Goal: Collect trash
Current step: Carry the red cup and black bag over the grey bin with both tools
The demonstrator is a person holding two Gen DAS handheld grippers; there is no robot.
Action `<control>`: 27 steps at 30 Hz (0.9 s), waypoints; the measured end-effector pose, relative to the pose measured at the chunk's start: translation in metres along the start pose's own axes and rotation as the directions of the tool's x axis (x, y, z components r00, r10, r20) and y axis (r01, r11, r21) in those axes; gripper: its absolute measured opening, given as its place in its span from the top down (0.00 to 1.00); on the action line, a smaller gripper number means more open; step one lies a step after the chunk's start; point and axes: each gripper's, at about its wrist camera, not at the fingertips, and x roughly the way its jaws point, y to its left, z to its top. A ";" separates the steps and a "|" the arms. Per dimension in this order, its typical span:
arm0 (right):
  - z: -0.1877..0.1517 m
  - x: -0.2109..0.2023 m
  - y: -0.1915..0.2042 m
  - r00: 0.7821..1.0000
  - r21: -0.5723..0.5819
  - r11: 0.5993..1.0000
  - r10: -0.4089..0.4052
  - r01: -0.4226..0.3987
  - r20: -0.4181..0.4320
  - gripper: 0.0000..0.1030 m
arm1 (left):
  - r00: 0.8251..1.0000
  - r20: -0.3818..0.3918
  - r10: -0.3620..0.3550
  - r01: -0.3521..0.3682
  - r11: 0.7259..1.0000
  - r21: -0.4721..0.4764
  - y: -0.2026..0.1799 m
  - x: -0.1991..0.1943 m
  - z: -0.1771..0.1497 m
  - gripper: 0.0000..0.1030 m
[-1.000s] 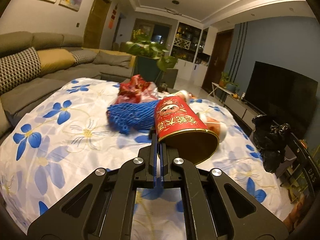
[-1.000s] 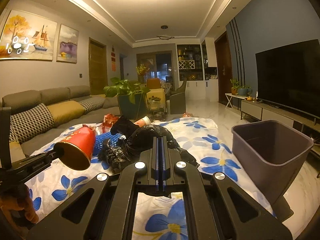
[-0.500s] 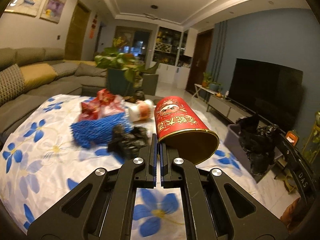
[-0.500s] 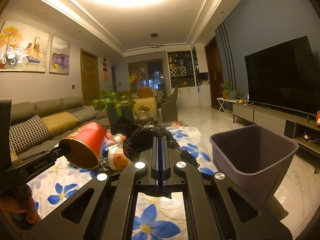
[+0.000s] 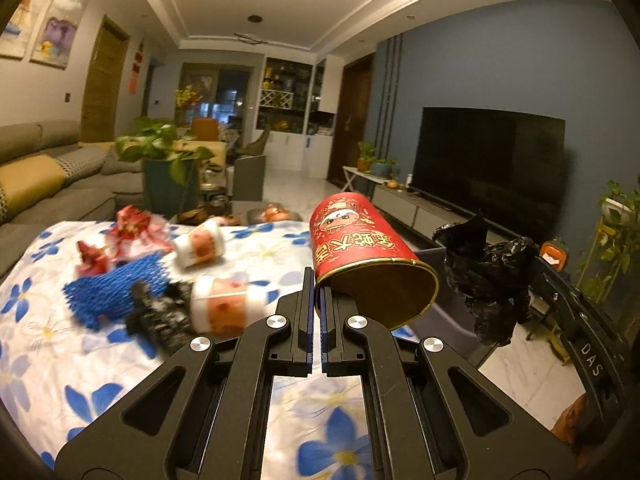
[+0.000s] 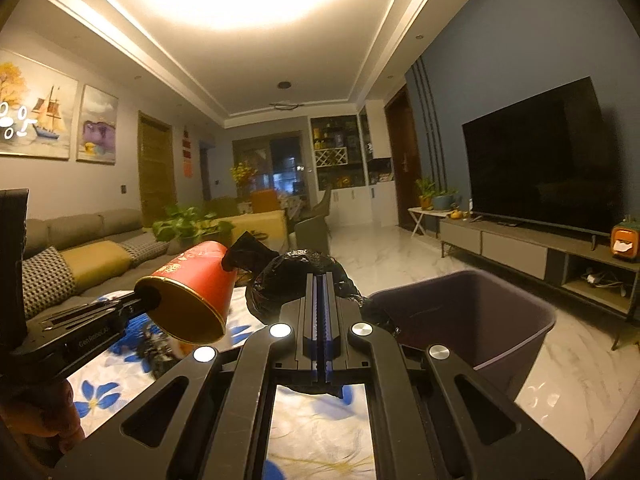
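The rim of a red paper cup (image 5: 360, 256) is pinched in the closed jaws of the left gripper (image 5: 316, 292); a crumpled black bag (image 6: 296, 276) is clamped by the right gripper (image 6: 320, 300), beside the grey bin (image 6: 472, 320). The floral-clothed counter (image 5: 48, 364) is blurred. Since earlier, both loads have been carried toward the bin.

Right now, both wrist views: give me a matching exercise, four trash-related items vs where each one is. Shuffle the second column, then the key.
Items
1. red paper cup
2. black plastic bag
3. blue mesh net
4. grey bin

Places
A. lying on the flowered tablecloth
B. clamped by its rim in the left gripper
C. on the floor beside the table, open, nothing visible inside
D. clamped in the right gripper

Pairs: 1-B, 2-D, 3-A, 4-C
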 end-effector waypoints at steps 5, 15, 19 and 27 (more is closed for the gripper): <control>0.007 0.003 -0.023 0.998 0.007 0.999 -0.051 0.051 0.019 0.97 | 0.999 0.002 -0.050 0.050 0.999 0.016 -0.023 0.018 0.007 0.99; 0.020 0.018 -0.066 0.979 0.009 0.982 -0.190 0.190 0.066 0.97 | 0.991 0.000 -0.133 0.132 0.989 0.070 -0.076 0.059 0.016 0.99; 0.016 0.022 -0.082 0.970 0.016 0.973 -0.231 0.231 0.070 0.97 | 0.988 -0.009 -0.157 0.157 0.984 0.083 -0.092 0.076 0.014 0.99; 0.011 0.037 -0.104 0.962 0.026 0.963 -0.268 0.267 0.057 0.97 | 0.984 -0.036 -0.176 0.178 0.978 0.106 -0.121 0.111 0.011 0.99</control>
